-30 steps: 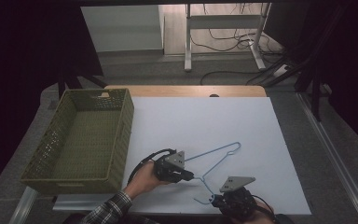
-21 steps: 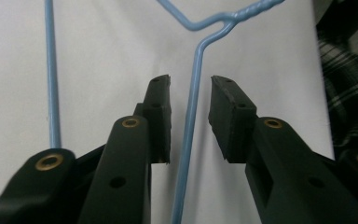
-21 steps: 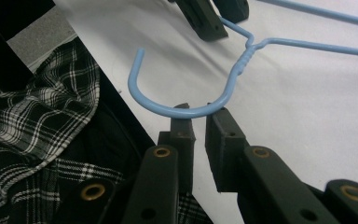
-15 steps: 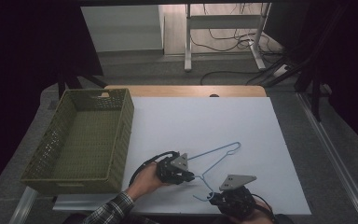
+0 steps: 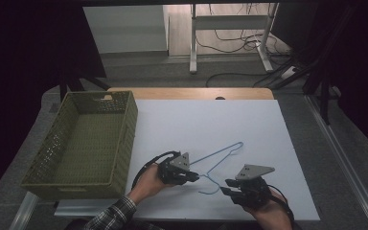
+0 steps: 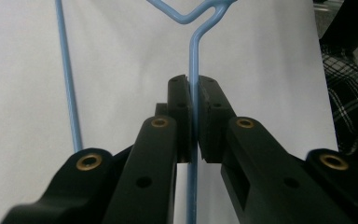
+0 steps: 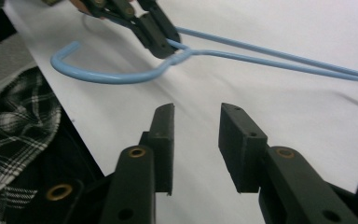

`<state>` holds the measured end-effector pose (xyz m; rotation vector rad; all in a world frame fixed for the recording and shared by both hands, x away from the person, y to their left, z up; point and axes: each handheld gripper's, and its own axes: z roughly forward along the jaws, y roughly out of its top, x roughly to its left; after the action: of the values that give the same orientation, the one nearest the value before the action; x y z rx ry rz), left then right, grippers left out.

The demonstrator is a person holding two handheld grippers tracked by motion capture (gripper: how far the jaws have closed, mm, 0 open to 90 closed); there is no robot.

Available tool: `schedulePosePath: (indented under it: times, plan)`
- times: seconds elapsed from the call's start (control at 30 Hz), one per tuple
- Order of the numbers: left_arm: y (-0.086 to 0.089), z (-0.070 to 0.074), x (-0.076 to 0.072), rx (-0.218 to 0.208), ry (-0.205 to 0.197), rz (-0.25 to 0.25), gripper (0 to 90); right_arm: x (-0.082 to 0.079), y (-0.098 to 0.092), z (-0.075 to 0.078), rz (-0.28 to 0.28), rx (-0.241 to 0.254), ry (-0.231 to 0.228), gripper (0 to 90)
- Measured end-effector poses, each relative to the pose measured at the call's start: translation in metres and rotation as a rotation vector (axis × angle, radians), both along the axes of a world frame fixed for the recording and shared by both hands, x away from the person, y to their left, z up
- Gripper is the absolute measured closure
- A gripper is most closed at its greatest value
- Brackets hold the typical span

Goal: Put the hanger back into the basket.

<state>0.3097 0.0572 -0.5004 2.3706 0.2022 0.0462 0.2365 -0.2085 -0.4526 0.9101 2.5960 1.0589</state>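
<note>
A light-blue wire hanger [image 5: 219, 152] lies flat on the white table top [image 5: 211, 115], with its hook toward the front edge. My left gripper [image 5: 195, 177] is shut on the hanger's neck. In the left gripper view the wire [image 6: 193, 60] runs straight up from between the closed pads [image 6: 181, 116]. My right gripper [image 5: 226, 187] stands open just right of the hook, nothing between its jaws. In the right gripper view the open gripper [image 7: 196, 140] hovers over bare table, short of the hanger's hook [image 7: 107, 75], and the left gripper [image 7: 154, 33] pinches the neck beyond.
An olive woven basket [image 5: 127, 139] stands at the table's left side with nothing inside. A plaid sleeve [image 5: 108, 218] comes in at the bottom left. The table's front edge lies close behind both hands. Cables and desk legs [image 5: 194, 43] are on the floor beyond.
Both hands have shifted only slightly. The left gripper stays shut on the hanger's neck and the right stays open beside the hook.
</note>
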Motion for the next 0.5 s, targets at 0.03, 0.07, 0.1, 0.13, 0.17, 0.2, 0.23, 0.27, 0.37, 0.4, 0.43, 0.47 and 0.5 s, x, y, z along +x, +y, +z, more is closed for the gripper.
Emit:
schedulePosePath:
  times: [0.03,0.07,0.1,0.13,0.17,0.2,0.23,0.27,0.37,0.4,0.43,0.47,0.5]
  plan:
    - [0.0,0.0,0.0,-0.003,0.002,0.0,85.3,0.001,0.002,-0.002,0.009,0.012,0.002,64.2]
    - [0.0,0.0,0.0,-0.005,0.002,0.0,85.3,0.002,0.005,-0.004,0.015,0.021,-0.003,64.0]
    - [0.0,0.0,0.0,-0.012,0.005,0.006,85.3,0.004,0.008,-0.005,0.019,0.029,-0.009,64.0]
    - [0.001,0.0,0.001,-0.011,0.003,0.006,85.3,0.006,0.011,-0.006,0.026,0.037,-0.02,64.0]
    - [0.001,0.001,0.001,-0.012,0.002,0.007,85.3,0.007,0.013,-0.007,0.029,0.046,-0.036,64.2]
    - [0.001,0.001,0.001,-0.015,0.002,0.009,85.3,0.009,0.017,-0.007,0.031,0.057,-0.057,64.5]
    - [0.001,0.002,0.001,-0.022,0.005,0.009,85.4,0.01,0.018,-0.007,0.035,0.065,-0.065,64.5]
    - [0.002,0.002,0.002,-0.027,0.008,0.011,85.4,0.011,0.02,-0.007,0.037,0.08,-0.083,65.4]
    - [0.003,0.003,0.003,-0.038,0.011,0.018,85.4,0.013,0.025,-0.007,0.053,0.101,-0.13,72.3]
    - [0.003,0.003,0.003,-0.038,0.011,0.018,85.4,0.013,0.025,-0.007,0.053,0.101,-0.13,72.3]
    - [0.004,0.003,0.003,-0.043,0.011,0.022,85.4,0.011,0.028,-0.005,0.058,0.099,-0.173,78.4]
    - [0.004,0.004,0.003,-0.049,0.011,0.026,85.4,0.01,0.029,-0.005,0.052,0.096,-0.194,80.0]
    - [0.004,0.004,0.003,-0.051,0.01,0.027,85.4,0.009,0.03,-0.004,0.041,0.091,-0.218,81.7]
